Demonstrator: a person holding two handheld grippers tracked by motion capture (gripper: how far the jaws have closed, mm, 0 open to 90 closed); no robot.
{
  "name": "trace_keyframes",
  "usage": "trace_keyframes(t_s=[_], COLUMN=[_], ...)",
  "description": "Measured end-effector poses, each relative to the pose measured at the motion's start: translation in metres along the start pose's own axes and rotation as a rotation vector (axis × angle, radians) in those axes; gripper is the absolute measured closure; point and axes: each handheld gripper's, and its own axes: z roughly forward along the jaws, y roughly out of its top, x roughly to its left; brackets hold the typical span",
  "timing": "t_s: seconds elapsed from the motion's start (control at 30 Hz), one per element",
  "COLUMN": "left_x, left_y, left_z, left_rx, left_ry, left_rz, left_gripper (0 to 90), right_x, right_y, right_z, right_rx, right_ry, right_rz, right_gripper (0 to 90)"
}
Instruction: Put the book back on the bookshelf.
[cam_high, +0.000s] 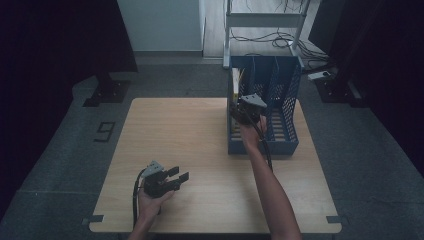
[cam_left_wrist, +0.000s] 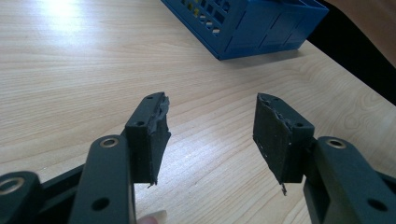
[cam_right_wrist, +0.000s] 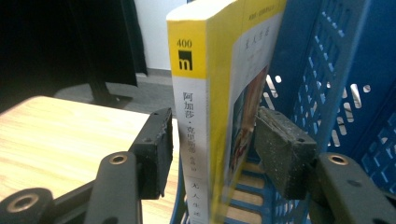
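A yellow and white paperback book (cam_right_wrist: 201, 116) stands upright in the left slot of a blue perforated file rack (cam_high: 285, 100). My right gripper (cam_right_wrist: 212, 116) straddles the book, one jaw by its spine and one by its cover, with a thin gap on each side, so it is open. In the high view that gripper (cam_high: 245, 106) reaches into the rack's left slot, where a sliver of the book (cam_high: 236, 80) shows. My left gripper (cam_high: 180, 175) rests low over the table's near left part, open and empty (cam_left_wrist: 210, 100).
The wooden table (cam_high: 175, 130) is bare around the left gripper. The blue rack (cam_left_wrist: 261, 28) stands at the far right of the table, its right slots holding nothing I can see. Beyond the table are a grey floor, a metal frame and cables.
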Motion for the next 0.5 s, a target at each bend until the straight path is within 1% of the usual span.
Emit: trace_keyframes(t_s=[0.1,0.27,0.37,0.5], left_x=[0.0,0.0,-0.001,-0.002], left_y=[0.0,0.001,0.001,0.001], left_z=[-0.002,-0.004,-0.006,-0.008], left_rx=[-0.006,-0.012,-0.014,-0.021], left_ry=[0.003,0.005,0.003,0.002], left_rz=[-0.002,-0.001,0.004,0.006], left_gripper=[45.3,45.2,45.2,45.2], right_x=[-0.001,0.0,0.002,0.008], right_y=[-0.001,-0.003,-0.004,-0.005], right_z=[-0.005,-0.009,-0.012,-0.019], right_rx=[-0.008,-0.006,0.005,-0.003], right_ry=[0.012,0.026,0.036,0.048], right_rz=[-0.01,-0.02,-0.025,-0.039], right_gripper=[45.4,44.5,43.0,43.0])
